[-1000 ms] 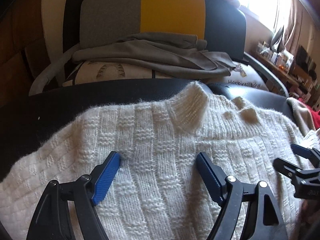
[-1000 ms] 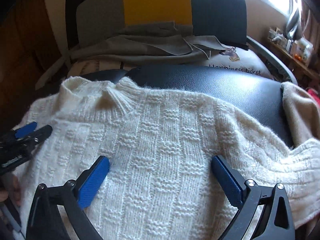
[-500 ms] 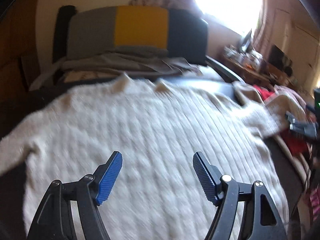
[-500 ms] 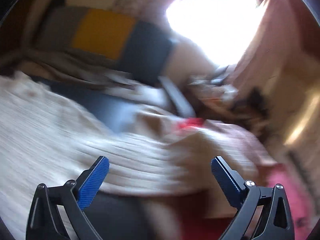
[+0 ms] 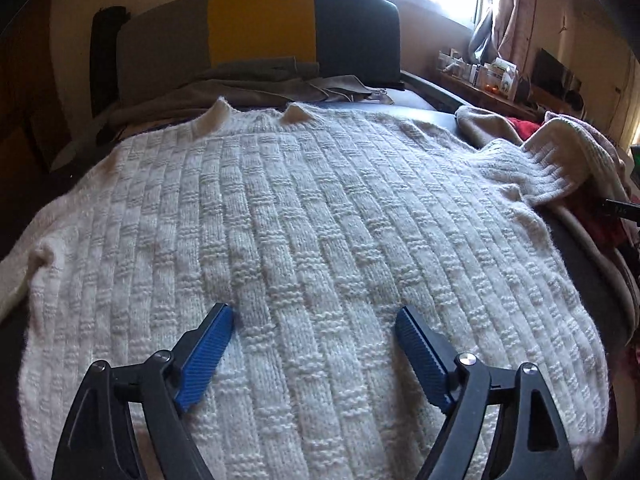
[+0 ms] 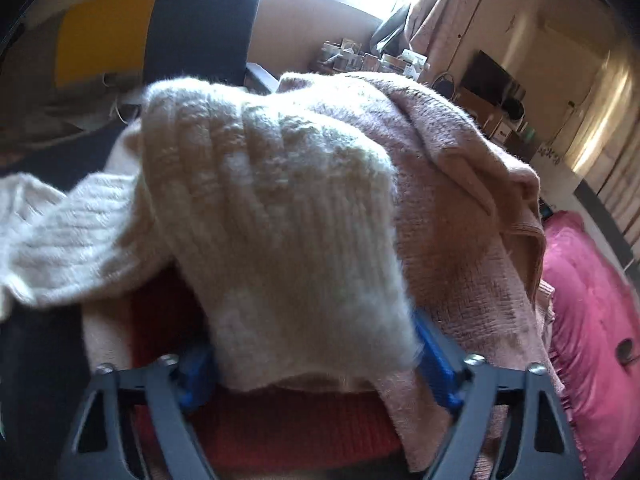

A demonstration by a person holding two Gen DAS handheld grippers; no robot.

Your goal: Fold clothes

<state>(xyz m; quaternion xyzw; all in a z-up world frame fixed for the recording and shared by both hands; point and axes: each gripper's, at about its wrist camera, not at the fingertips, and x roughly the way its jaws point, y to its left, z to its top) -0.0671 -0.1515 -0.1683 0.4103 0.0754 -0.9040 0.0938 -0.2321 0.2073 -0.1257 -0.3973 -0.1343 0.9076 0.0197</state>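
Sweater (image 5: 304,232) of cream basket-weave knit, spread flat and face-up over a dark padded surface (image 5: 424,106), collar (image 5: 256,114) at the far end, hem nearest the left camera. Left gripper (image 5: 314,320) poised over the lower middle of the sweater, jaws wide apart, nothing between them, tips just above or barely touching the knit; contact cannot be told. Right gripper (image 6: 316,356) out beyond the sweater's right edge, around the cuffed sleeve (image 6: 280,220), which is draped over a heap of other clothes: a pink knit (image 6: 460,200) and a red garment (image 6: 288,428) beneath. Sleeve end lying between the blue pads, jaws wide, pads half hidden by wool, so grip or no grip cannot be told; likely about to close. Step in hand, as a judgement: take the right sleeve and fold it inward across the sweater's body. Best done by pinching only the cream cuff, well clear of the pink knit below, lifting enough to free it from the heap, then carrying it across and laying it flat and parallel to the collar line. Left gripper useful pressing the sweater's body down so the loose knit does not drag or bunch. Beyond the sweater's collar, a grey garment (image 5: 248,80) and a grey, yellow and dark backrest (image 5: 260,24). No writing, brand or label legible anywhere; shelf clutter (image 5: 488,76) beyond the sweater's far right corner too small to read.
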